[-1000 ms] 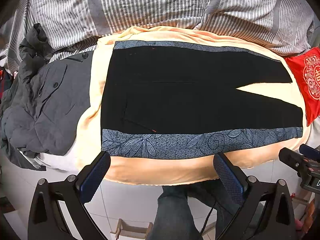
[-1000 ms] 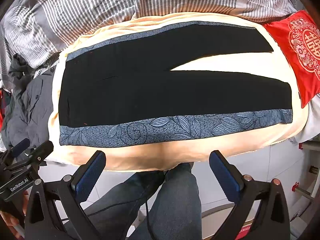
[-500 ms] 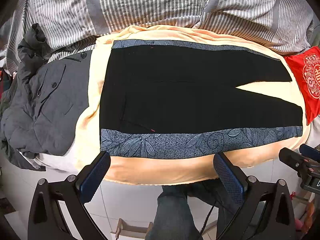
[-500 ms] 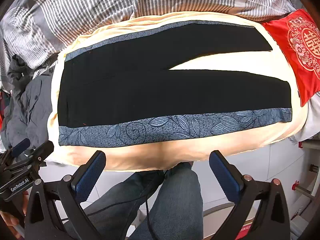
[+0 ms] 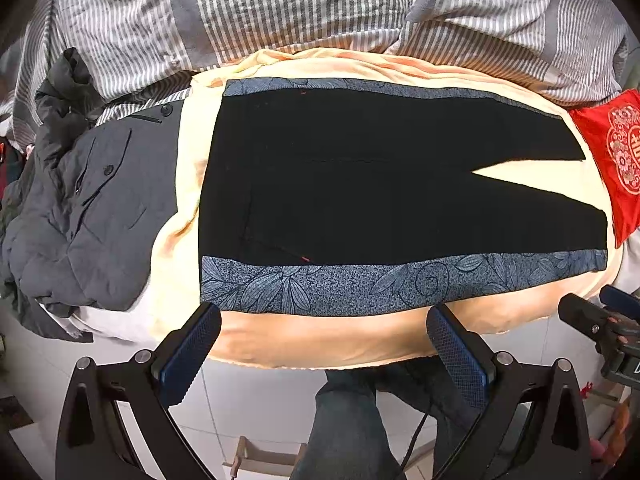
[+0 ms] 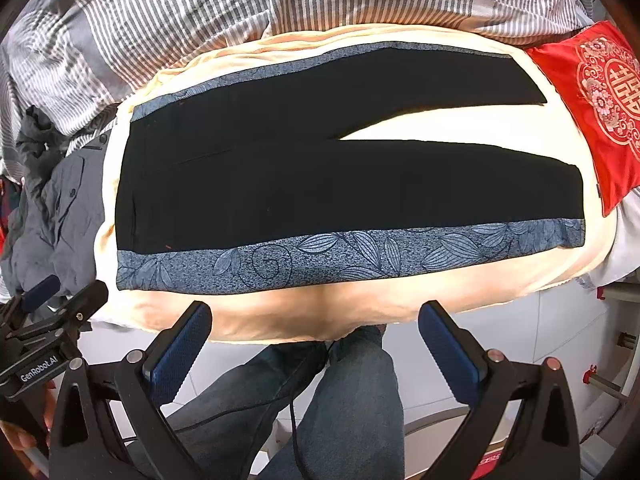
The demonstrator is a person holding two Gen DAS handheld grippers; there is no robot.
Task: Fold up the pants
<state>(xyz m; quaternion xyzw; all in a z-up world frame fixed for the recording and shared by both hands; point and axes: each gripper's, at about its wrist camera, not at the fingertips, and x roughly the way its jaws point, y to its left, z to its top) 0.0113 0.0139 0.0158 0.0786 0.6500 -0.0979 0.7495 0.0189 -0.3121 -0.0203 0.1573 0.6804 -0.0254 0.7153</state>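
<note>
Lying flat: pants (image 5: 380, 184) | waist left, legs right | both grippers (image 5: 323, 336) (image 6: 316, 330) wide, seemingly empty

"GenRobot.AI" in white letters on the black body of the left hand-held gripper (image 6: 40, 364), seen at lower left of right wrist view. Red cushion (image 6: 600, 92) carries a round gold emblem w/ the Chinese double-happiness sign "囍"; same emblem partly cut off in left wrist view. Red item at bottom right of right wrist view has white lettering, too small to read. Single white char on right hand-held gripper (image 5: 624, 360), cut off.
</note>
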